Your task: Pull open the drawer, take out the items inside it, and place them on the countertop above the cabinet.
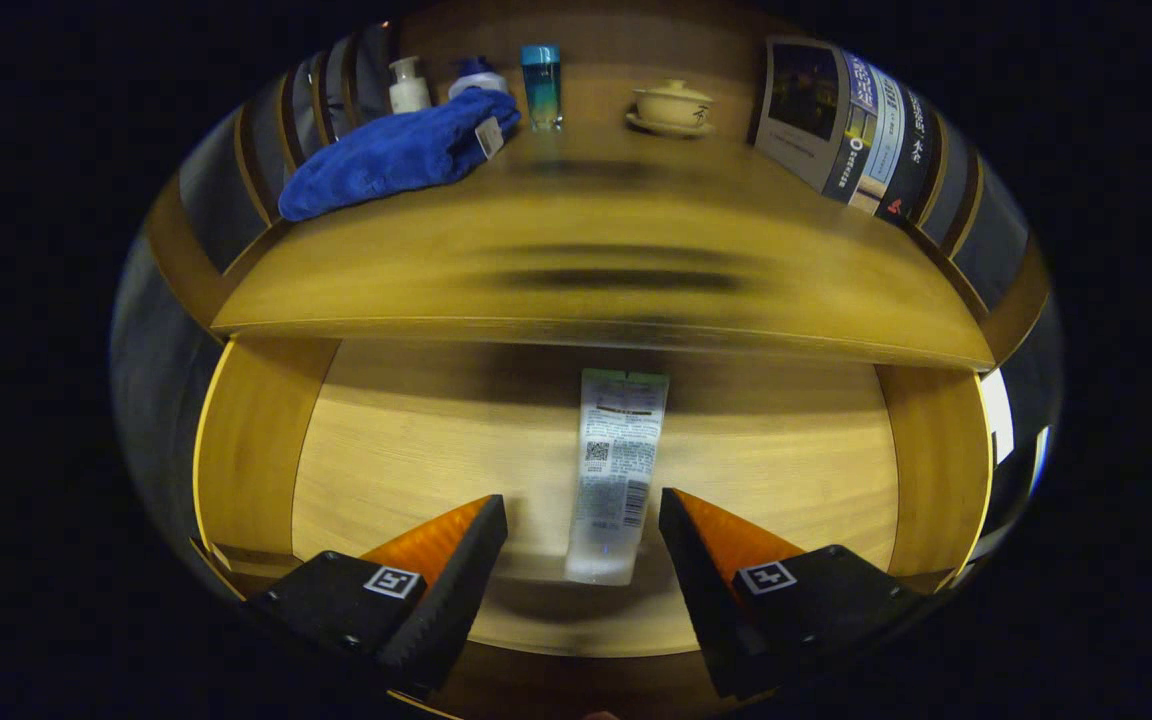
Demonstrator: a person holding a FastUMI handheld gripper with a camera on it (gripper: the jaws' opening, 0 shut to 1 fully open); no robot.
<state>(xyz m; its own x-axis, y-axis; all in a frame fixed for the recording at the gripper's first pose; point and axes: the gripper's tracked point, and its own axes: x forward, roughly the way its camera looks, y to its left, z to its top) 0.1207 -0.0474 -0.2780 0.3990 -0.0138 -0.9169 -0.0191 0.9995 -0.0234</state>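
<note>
Gripper (pixel 583 535) – fingers apart, astride tube (pixel 615 470) | tube lengthwise in drawer (pixel 406 440), cap nearest

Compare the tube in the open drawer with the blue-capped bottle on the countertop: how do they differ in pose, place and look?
The tube lies flat in the drawer, between the open tool's fingers; the bottle stands upright on the countertop, far beyond them. The tube is pale with printed text; the bottle is blue-tinted. The tube is untouched, not yet lifted out. Both are slim toiletry-type containers.

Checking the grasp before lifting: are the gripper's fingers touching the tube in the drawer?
Apart. Gripper view: the gripper is open, bare drawer floor showing between each finger and the tube.
</note>
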